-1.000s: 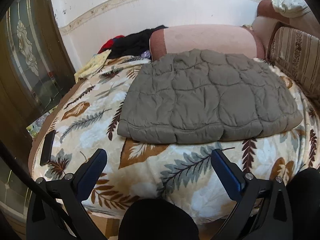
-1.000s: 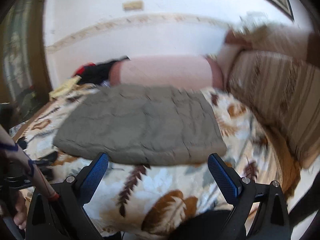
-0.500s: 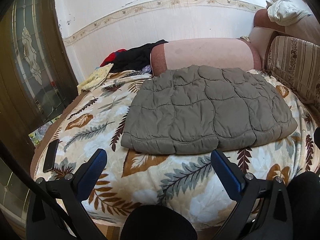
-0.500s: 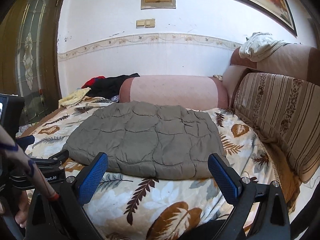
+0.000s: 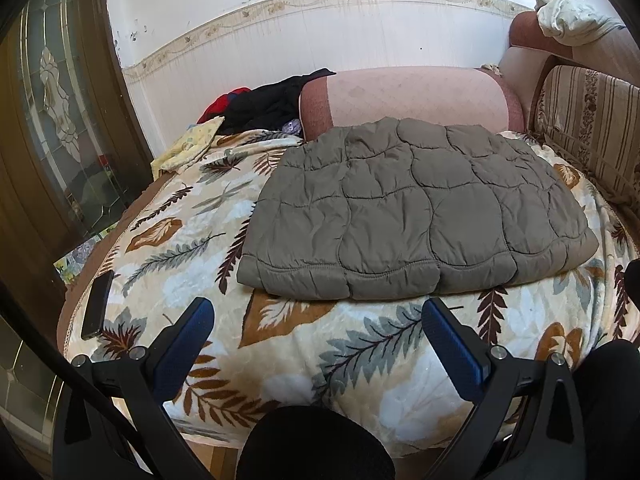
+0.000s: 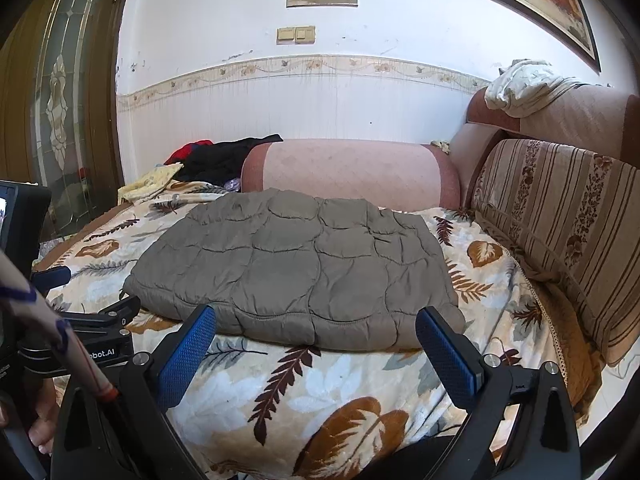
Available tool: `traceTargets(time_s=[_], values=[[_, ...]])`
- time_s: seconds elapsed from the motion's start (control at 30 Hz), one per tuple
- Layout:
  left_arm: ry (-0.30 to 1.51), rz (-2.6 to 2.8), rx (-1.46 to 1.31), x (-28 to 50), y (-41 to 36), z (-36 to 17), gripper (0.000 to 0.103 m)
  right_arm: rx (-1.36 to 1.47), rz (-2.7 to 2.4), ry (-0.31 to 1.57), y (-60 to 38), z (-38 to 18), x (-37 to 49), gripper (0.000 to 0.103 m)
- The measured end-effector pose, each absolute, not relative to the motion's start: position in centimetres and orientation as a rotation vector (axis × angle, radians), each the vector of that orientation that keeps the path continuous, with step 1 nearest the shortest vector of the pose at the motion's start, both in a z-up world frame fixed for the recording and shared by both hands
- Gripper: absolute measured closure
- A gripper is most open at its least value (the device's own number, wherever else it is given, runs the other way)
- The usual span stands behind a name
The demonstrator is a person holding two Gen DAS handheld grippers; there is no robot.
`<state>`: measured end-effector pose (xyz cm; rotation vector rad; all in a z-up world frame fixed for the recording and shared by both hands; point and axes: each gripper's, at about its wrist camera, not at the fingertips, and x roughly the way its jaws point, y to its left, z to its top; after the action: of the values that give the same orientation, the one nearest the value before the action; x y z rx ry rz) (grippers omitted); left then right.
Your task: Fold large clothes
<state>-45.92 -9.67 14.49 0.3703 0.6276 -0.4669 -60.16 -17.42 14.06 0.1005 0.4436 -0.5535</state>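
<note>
1. The quilted grey jacket [image 5: 412,216] is lying flat in the centre of the frame on the leaf-print bed cover [image 5: 224,240], already reduced to a compact rectangle, its far edge just beside the pink bolster [image 5: 412,96].
2. The left claw [image 5: 316,344] is hovering in the lower part of the left wrist view with its jaws spread wide and gripping nothing; its blue pads [image 5: 188,340] are sitting short of the jacket's near hem.
3. The right claw [image 6: 316,344] is likewise gaping wide and empty in the lower part of the right wrist view, near the front hem but not touching it.
4. Judging by the tidy shape, the fold is looking largely done, or one last halving is being lined up.
5. A further fold would be calling for both claws to be closing on the near hem corners and carrying them toward the bolster.
6. A dark phone [image 5: 97,304] is lying at the lower left, well apart.
</note>
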Motion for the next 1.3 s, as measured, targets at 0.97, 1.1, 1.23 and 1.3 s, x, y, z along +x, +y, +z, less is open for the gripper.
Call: traceTargets(time_s=[0.97, 1.1, 1.23, 1.3], values=[[0.647, -0.463, 0.39, -45.9, -10.0, 13.2, 0.0, 0.149, -0.553, 0.498, -18.5, 12.9, -59.5, 0.001], [0.658, -0.46, 0.385, -45.7, -9.7, 12.9, 0.0, 0.152, -0.554, 0.498, -18.6, 12.8, -59.6, 0.001], [0.657, -0.462, 0.386, -45.6, -9.7, 12.9, 0.0, 0.156, -0.554, 0.502, -18.6, 12.8, -59.5, 0.001], [0.658, -0.463, 0.386, -45.6, -9.6, 12.8, 0.0, 0.156, -0.556, 0.504, -18.6, 12.7, -59.5, 0.001]])
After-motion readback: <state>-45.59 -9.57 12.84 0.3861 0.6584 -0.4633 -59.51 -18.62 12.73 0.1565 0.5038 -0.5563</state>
